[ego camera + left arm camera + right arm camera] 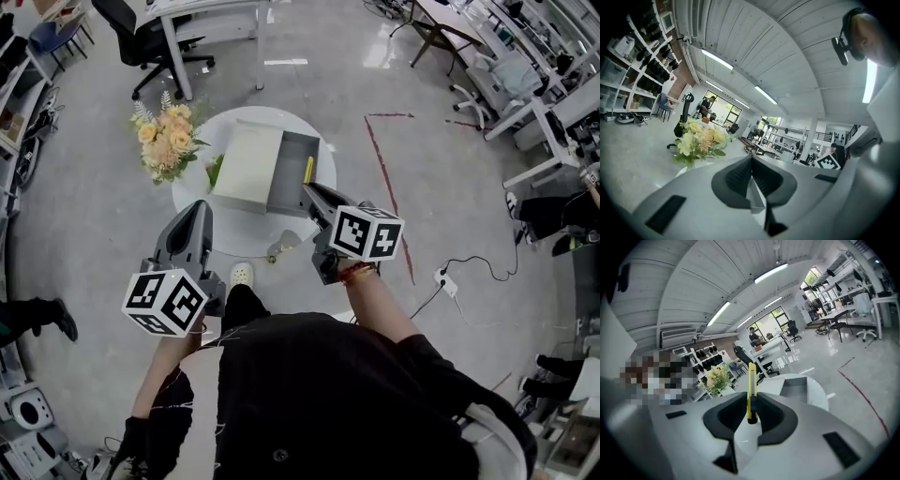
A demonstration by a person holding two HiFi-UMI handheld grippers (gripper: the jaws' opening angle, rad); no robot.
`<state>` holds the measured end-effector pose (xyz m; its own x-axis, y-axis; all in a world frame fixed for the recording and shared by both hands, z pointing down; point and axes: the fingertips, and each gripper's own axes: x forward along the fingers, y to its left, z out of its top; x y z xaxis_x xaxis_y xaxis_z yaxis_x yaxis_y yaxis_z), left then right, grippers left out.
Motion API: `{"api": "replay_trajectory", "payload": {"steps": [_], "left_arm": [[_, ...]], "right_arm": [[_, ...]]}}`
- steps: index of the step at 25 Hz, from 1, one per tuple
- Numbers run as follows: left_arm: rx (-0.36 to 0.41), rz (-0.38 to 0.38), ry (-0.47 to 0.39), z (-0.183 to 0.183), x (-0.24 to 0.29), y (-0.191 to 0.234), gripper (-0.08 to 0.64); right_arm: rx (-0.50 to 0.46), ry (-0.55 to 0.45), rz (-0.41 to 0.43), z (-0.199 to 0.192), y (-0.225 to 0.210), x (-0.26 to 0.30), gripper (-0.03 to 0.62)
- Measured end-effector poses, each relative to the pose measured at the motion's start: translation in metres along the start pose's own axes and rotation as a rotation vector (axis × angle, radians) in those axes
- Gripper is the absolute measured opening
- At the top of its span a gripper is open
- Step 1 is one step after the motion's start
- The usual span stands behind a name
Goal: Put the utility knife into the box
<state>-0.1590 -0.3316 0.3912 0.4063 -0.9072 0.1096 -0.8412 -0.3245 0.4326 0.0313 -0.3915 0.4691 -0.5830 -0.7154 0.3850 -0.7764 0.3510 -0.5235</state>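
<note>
An open grey box (pixel 292 174) lies on a round white table (pixel 251 223), its cream lid (pixel 247 167) lying open to the left. My right gripper (pixel 312 192) is shut on a yellow utility knife (pixel 308 170), which hangs over the box's right wall. In the right gripper view the utility knife (pixel 750 389) stands upright between the jaws of the right gripper (pixel 751 416), with the box (pixel 798 388) beyond. My left gripper (pixel 198 210) hovers at the table's near left edge. In its own view the left gripper (pixel 752 163) is shut on nothing.
A bouquet of pale flowers (pixel 166 136) stands at the table's left edge and shows as flowers (pixel 700 140) ahead of the left gripper. A red tape line (pixel 388 187) and a power strip (pixel 446 282) lie on the floor to the right. A black office chair (pixel 142 43) stands beyond.
</note>
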Motion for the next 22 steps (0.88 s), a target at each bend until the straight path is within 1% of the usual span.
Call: {"api": "replay_trajectory", "payload": {"steps": [3, 7, 10, 13, 17, 22], "left_arm": [[-0.005, 0.049, -0.006, 0.005, -0.006, 0.023, 0.011], [-0.018, 0.126, -0.014, 0.008, -0.021, 0.055, 0.011], [-0.029, 0.172, -0.021, 0.009, -0.031, 0.071, 0.011], [-0.037, 0.214, -0.032, 0.013, -0.044, 0.086, 0.011], [-0.046, 0.258, -0.05, 0.014, -0.057, 0.103, 0.011], [-0.05, 0.285, -0.061, 0.015, -0.067, 0.112, 0.011]], "right_arm": [[0.016, 0.03, -0.003, -0.001, -0.006, 0.02, 0.069], [0.066, 0.088, -0.007, -0.017, -0.019, 0.05, 0.069], [0.097, 0.135, -0.039, -0.029, -0.038, 0.066, 0.069], [0.102, 0.194, -0.073, -0.044, -0.055, 0.076, 0.069], [0.098, 0.295, -0.12, -0.067, -0.076, 0.091, 0.069], [0.119, 0.398, -0.153, -0.084, -0.088, 0.102, 0.069]]}}
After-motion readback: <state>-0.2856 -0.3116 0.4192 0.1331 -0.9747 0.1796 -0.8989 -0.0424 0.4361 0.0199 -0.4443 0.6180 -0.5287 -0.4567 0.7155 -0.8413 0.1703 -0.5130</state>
